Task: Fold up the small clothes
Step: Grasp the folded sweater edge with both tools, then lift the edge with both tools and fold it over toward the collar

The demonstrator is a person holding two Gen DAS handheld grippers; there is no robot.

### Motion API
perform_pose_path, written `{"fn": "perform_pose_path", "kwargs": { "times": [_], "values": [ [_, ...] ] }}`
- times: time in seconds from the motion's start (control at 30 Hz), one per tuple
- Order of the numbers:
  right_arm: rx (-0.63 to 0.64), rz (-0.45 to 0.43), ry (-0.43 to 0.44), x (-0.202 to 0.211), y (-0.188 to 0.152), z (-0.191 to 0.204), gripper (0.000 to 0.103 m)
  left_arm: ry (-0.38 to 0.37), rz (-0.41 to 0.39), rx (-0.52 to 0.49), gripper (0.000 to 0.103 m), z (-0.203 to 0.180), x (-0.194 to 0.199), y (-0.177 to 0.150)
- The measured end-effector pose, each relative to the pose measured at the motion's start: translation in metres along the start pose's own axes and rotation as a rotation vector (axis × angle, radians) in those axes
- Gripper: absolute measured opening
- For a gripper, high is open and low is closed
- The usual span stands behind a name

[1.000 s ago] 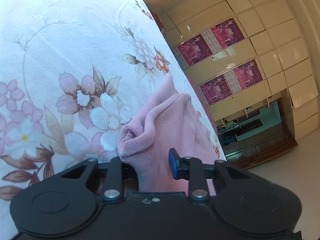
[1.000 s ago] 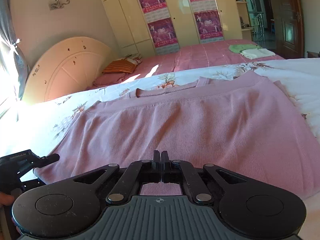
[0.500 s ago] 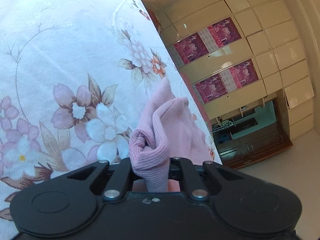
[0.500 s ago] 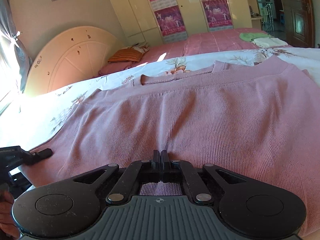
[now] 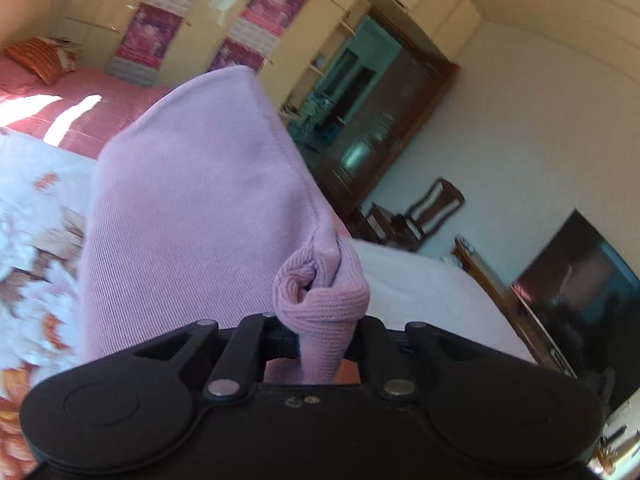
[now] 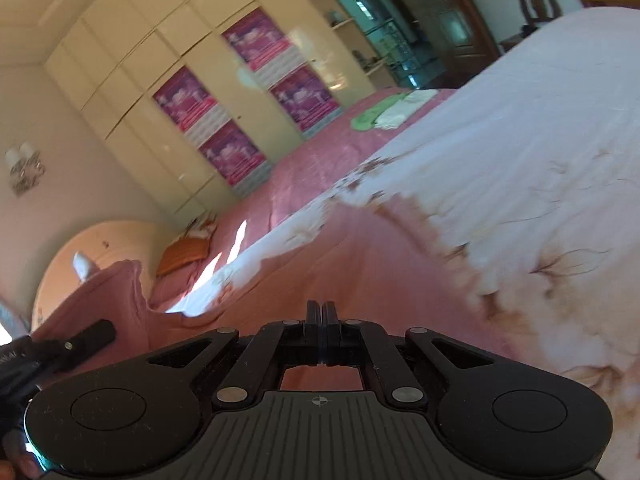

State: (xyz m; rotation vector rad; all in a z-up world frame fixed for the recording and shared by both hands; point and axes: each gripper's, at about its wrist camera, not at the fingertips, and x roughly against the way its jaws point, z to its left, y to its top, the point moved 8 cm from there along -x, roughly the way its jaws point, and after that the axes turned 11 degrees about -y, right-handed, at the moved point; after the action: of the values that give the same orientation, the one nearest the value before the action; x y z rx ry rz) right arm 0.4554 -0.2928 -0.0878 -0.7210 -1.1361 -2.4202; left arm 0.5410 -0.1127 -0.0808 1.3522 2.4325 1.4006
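Pink sweater (image 5: 180,208) fabric rises straight ahead of the left gripper (image 5: 320,332), lifted off the flowered bedspread (image 5: 36,240) into a tall sloping sheet whose top edge stands against the wardrobe (image 5: 208,12) behind. A rolled, ribbed bunch of the same cloth sits right at the gripper's tips and hangs down between them. In the right wrist view the sweater (image 6: 360,264) spreads forward from the right gripper (image 6: 322,334) across the bedspread (image 6: 540,140), and its far left corner stands up near the other tool, which shows at the left edge.

Both views are blurred, so the sweater's outline against the bedspread looks ragged and the flower print smears. Left fingertips are buried under the bunched cloth and cannot be seen. How much cloth sits between the right fingers (image 6: 314,320) is hard to tell; only a sliver of pink shows below them.

Left jaws are clenched on the ribbed bunch of the sweater. Right jaws are pressed together with no visible gap, their tips down at the sweater's near edge, apparently pinching it.
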Motion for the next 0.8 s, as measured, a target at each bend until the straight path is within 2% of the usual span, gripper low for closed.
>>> {"fn": "perform_pose_path", "kwargs": {
  "times": [0.07, 0.1, 0.13, 0.17, 0.2, 0.23, 0.27, 0.3, 0.37, 0.43, 0.5, 0.63, 0.8],
  "values": [
    [-0.035, 0.006, -0.011, 0.012, 0.012, -0.027, 0.000, -0.042, 0.120, 0.002, 0.011, -0.015, -0.051, -0.030],
    [-0.046, 0.011, -0.013, 0.017, 0.016, -0.039, 0.000, -0.071, 0.189, 0.002, 0.019, -0.020, -0.074, -0.048],
    [-0.055, 0.019, -0.014, 0.021, 0.018, -0.048, 0.000, -0.064, 0.275, 0.015, 0.036, -0.023, -0.092, -0.067],
    [-0.070, 0.035, -0.017, 0.025, 0.020, -0.057, 0.000, -0.041, 0.317, 0.025, 0.037, -0.025, -0.099, -0.079],
    [-0.080, 0.058, -0.014, 0.029, 0.022, -0.065, 0.002, -0.046, 0.285, 0.007, 0.046, -0.031, -0.093, -0.079],
    [-0.079, 0.072, -0.003, 0.034, 0.022, -0.068, 0.021, -0.075, 0.238, -0.008, 0.066, -0.038, -0.081, -0.074],
    [-0.071, 0.060, 0.008, 0.040, 0.023, -0.070, 0.039, -0.089, 0.191, -0.017, 0.071, -0.041, -0.066, -0.066],
    [-0.057, 0.022, 0.018, 0.048, 0.026, -0.070, 0.066, -0.088, 0.154, -0.033, 0.073, -0.042, -0.053, -0.059],
    [-0.054, 0.020, 0.044, 0.052, 0.025, -0.066, 0.067, -0.048, 0.085, -0.087, 0.077, -0.036, -0.024, -0.042],
    [-0.081, 0.048, 0.096, 0.049, 0.022, -0.058, 0.066, 0.058, 0.038, -0.130, 0.076, -0.014, -0.002, -0.030],
    [-0.063, 0.070, 0.124, 0.043, 0.018, -0.044, 0.061, 0.148, 0.041, -0.125, 0.073, 0.008, 0.003, -0.023],
    [0.020, 0.119, 0.103, 0.027, 0.004, -0.024, 0.057, 0.253, 0.076, -0.038, 0.067, 0.063, 0.005, -0.025],
    [0.119, 0.177, 0.044, -0.003, -0.001, -0.020, 0.051, 0.232, 0.072, 0.082, 0.072, 0.088, 0.022, -0.040]
  ]
}}
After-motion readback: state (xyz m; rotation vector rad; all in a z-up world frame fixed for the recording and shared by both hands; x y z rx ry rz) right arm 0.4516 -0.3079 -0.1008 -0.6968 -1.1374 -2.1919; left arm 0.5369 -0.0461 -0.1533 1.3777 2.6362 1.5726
